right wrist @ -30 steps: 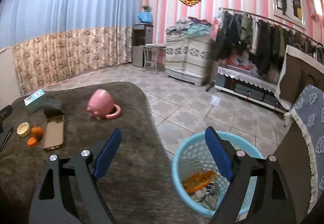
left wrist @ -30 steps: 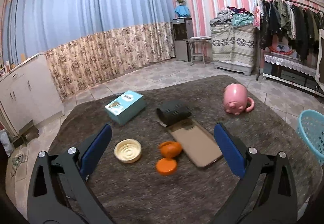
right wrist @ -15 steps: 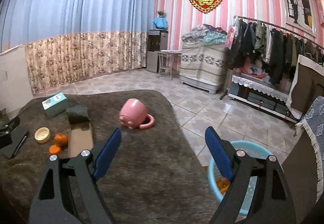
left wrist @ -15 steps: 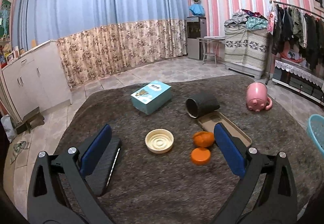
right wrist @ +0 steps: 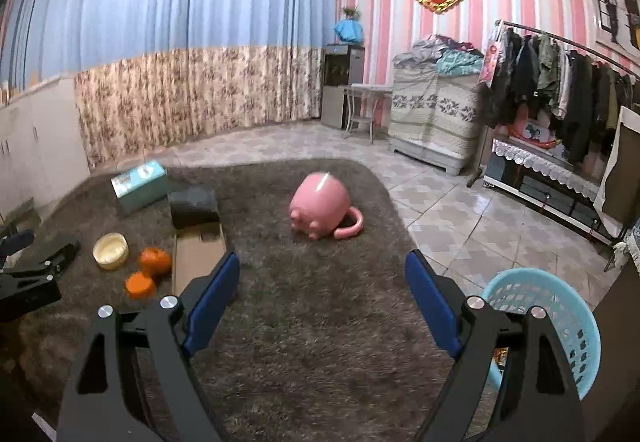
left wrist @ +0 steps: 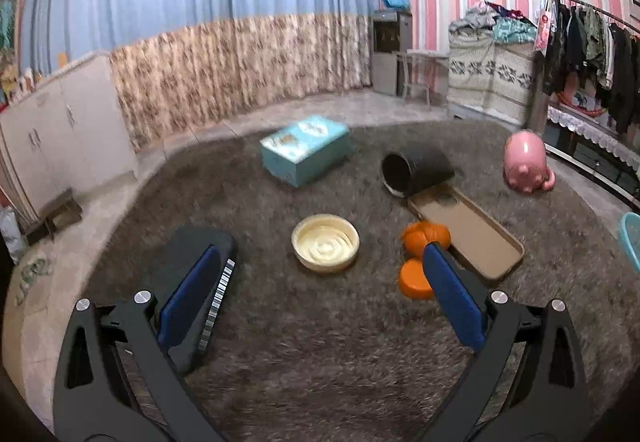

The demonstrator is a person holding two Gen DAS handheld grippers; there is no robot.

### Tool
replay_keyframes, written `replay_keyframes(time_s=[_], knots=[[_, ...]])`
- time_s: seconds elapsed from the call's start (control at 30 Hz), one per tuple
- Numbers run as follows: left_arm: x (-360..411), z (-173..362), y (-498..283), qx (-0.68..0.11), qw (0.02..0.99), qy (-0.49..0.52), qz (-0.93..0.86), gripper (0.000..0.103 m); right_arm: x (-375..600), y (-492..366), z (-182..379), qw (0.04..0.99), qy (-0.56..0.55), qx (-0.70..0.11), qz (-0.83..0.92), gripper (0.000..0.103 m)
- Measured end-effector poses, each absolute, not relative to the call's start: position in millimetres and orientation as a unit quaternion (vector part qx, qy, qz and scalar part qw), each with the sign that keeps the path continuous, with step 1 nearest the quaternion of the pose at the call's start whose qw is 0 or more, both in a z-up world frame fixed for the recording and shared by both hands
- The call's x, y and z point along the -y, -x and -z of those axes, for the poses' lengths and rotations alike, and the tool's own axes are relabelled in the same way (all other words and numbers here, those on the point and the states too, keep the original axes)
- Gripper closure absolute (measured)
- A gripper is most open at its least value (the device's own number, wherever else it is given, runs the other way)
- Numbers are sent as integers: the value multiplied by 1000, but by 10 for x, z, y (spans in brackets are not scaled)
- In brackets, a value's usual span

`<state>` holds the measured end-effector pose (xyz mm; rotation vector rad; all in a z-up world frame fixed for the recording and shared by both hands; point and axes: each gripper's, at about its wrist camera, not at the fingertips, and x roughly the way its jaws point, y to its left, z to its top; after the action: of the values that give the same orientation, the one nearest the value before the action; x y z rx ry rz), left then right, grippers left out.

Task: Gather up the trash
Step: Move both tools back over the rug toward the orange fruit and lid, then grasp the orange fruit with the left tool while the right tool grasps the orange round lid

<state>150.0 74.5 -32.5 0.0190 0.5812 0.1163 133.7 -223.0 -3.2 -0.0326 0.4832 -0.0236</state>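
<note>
On the brown shaggy cover (left wrist: pixel 320 362) lie a cream round lid (left wrist: pixel 325 248), an orange peel piece (left wrist: pixel 426 236) and a flat orange cap (left wrist: pixel 414 284). My left gripper (left wrist: pixel 320 282) hovers open just in front of the lid, with nothing between its blue pads. Its right pad overlaps the orange cap in the view. My right gripper (right wrist: pixel 320 282) is also open with nothing in it. It points at a pink pig mug (right wrist: pixel 322 206) lying on its side. The light blue trash basket (right wrist: pixel 556 314) stands on the floor at the lower right, partly behind the right finger.
A teal box (left wrist: pixel 306 150), a tipped black cup (left wrist: pixel 414 172) and a brown tray (left wrist: pixel 468 234) lie behind the lid. A flat black item (left wrist: pixel 192 254) sits under the left finger. White cabinets (left wrist: pixel 60 130) stand to the left, and a clothes rack (right wrist: pixel 560 82) to the right.
Both views have swung left. In the left view the lid moved to the centre and the flat black item appeared. In the right view the basket slid to the lower right and the mug came to the centre.
</note>
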Motion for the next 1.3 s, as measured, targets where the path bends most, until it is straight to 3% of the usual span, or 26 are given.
replay_keyframes(time_s=[0.23,0.5,0.73,0.93,1.1,1.3], knots=[[-676,623,-1840,-324,944,-20,-49,5,2117,-1701,332,962,28,-271,2,20],[-552,619,-2192,-344,939,10,1,6,2066,-2051,520,952,56,-302,-6,20],[-284,726,-2386,-362,932,-17,22,15,2184,-2124,539,947,37,-319,-4,20],[-221,803,-2473,-373,927,-21,35,34,2218,-2090,499,947,32,-318,-1,20],[-155,824,-2477,-375,925,-23,60,66,2213,-2031,434,951,29,-309,-8,20],[-127,827,-2463,-376,924,-20,72,80,2216,-2013,412,951,29,-307,-9,20]])
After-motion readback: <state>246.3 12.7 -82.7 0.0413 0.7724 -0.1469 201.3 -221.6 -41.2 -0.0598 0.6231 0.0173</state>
